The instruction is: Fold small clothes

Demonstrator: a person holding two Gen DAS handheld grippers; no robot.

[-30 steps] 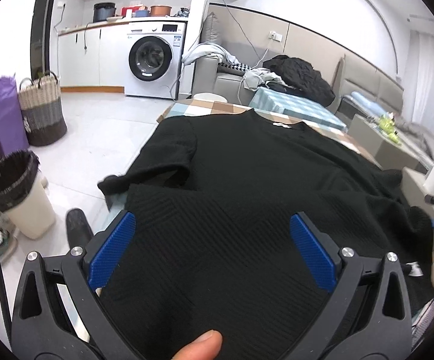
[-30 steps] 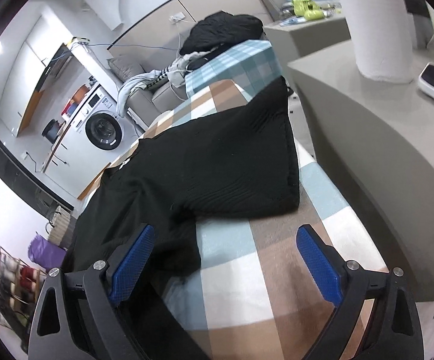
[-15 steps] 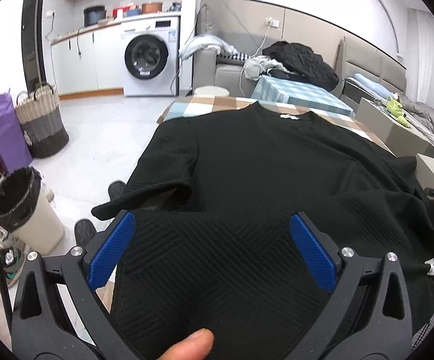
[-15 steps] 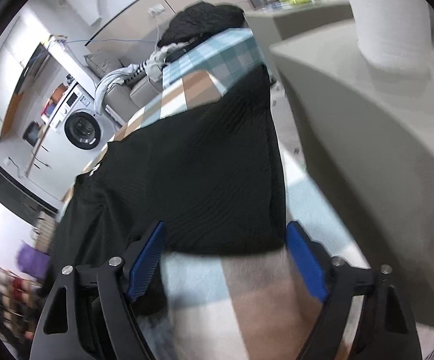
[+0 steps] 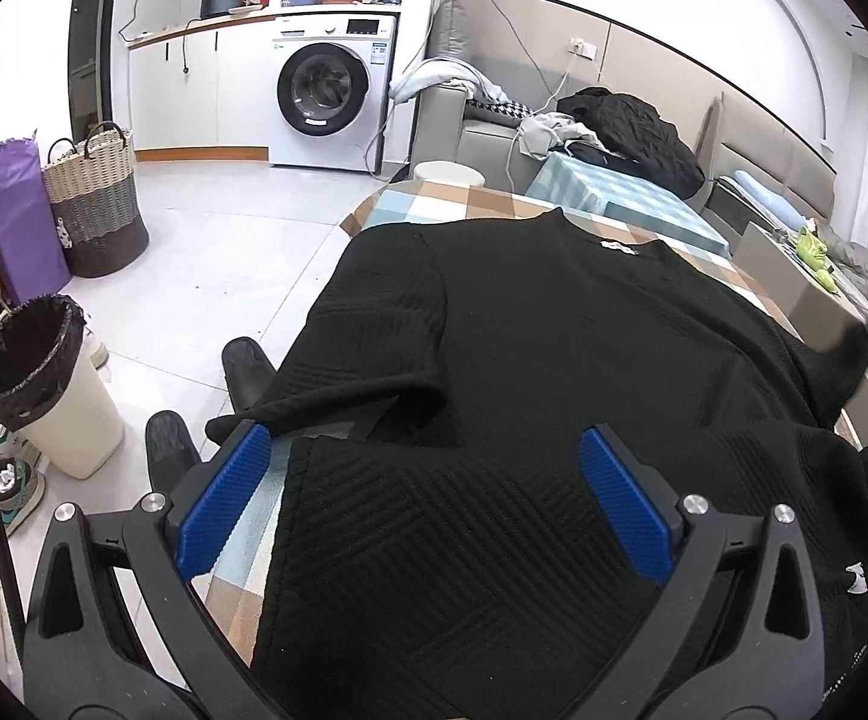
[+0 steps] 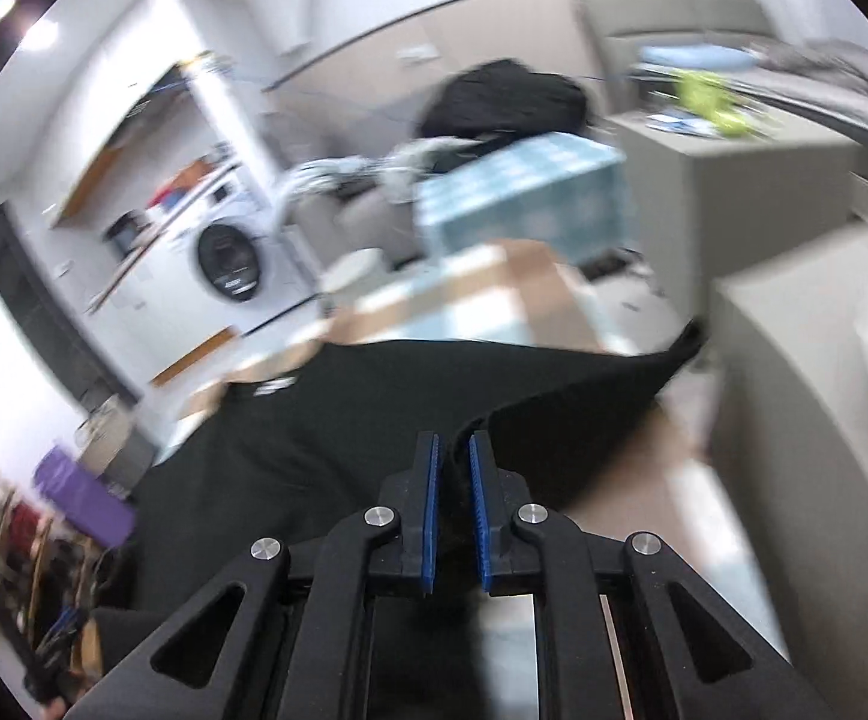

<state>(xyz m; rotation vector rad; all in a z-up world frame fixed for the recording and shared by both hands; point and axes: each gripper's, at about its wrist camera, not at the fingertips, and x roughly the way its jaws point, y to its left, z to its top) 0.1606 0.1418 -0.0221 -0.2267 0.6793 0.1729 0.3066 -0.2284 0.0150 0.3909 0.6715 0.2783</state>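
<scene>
A black textured short-sleeved top point(image 5: 553, 360) lies spread on a checked cloth-covered table point(image 5: 410, 207), collar at the far end. Its near hem is folded up over the body. My left gripper point(image 5: 422, 492) is open above the folded hem, blue pads point(image 5: 224, 492) wide apart, holding nothing. My right gripper point(image 6: 450, 468) is shut on the right sleeve of the top point(image 6: 553, 402) and lifts it off the table. The right wrist view is blurred by motion.
A lined white bin point(image 5: 44, 384) and shoes point(image 5: 248, 372) stand on the floor left of the table. A wicker basket point(image 5: 95, 198), washing machine point(image 5: 326, 96) and sofa with clothes point(image 5: 613, 126) are beyond. A grey cabinet point(image 6: 793, 408) flanks the table's right.
My right gripper closed on the right sleeve and raised it. My left gripper drew back and lifted slightly, staying open; the thumb at the bottom edge left view.
</scene>
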